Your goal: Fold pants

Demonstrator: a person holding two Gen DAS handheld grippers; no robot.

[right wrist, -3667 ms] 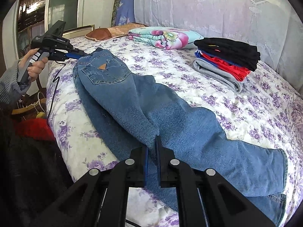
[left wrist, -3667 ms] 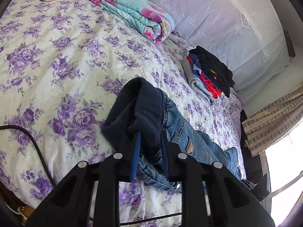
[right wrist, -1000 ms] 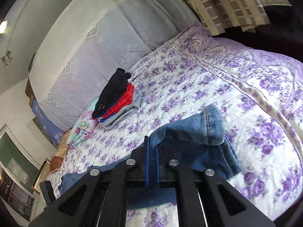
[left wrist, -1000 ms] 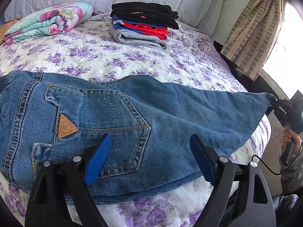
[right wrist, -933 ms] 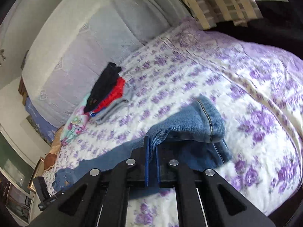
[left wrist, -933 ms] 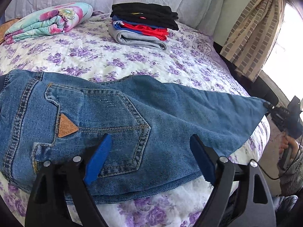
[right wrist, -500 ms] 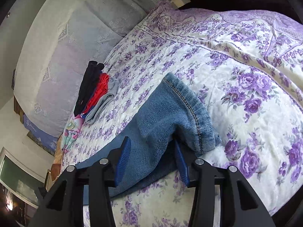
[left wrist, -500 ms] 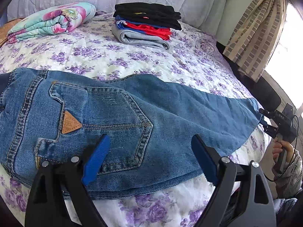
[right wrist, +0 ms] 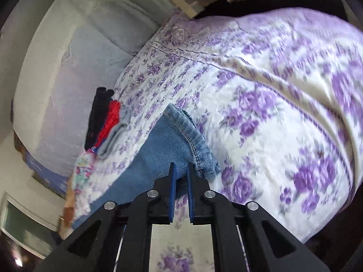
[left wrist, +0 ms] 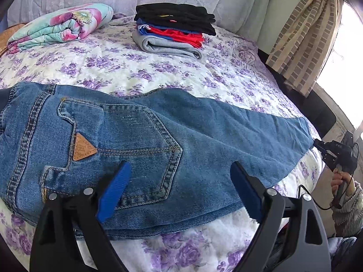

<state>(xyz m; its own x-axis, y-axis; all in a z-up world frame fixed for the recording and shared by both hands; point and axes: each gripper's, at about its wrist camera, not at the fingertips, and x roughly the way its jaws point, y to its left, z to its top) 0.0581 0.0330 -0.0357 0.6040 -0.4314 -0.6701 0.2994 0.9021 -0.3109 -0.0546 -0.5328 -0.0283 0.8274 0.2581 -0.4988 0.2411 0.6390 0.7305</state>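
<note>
Jeans (left wrist: 147, 140) lie spread across the flowered bed (left wrist: 181, 72), seat and back pocket up, legs running off toward the window side. Left tool (left wrist: 179, 185) hangs wide over the pocket, nothing between its blue pads. Right tool (right wrist: 180, 181) has just been closing, and now it's nipped narrow on the hem (right wrist: 195, 145) at the leg end, denim caught between the pads. Risk from here, as I judge it: that bite looks thin, right at the cuff edge, so a quick pull could slip the fabric free or lift only the top layer and skew the fold. Right view is smeared with blur, so how deep the cloth sits is hard to make out, and the waistband runs off the left edge of the left view
</note>
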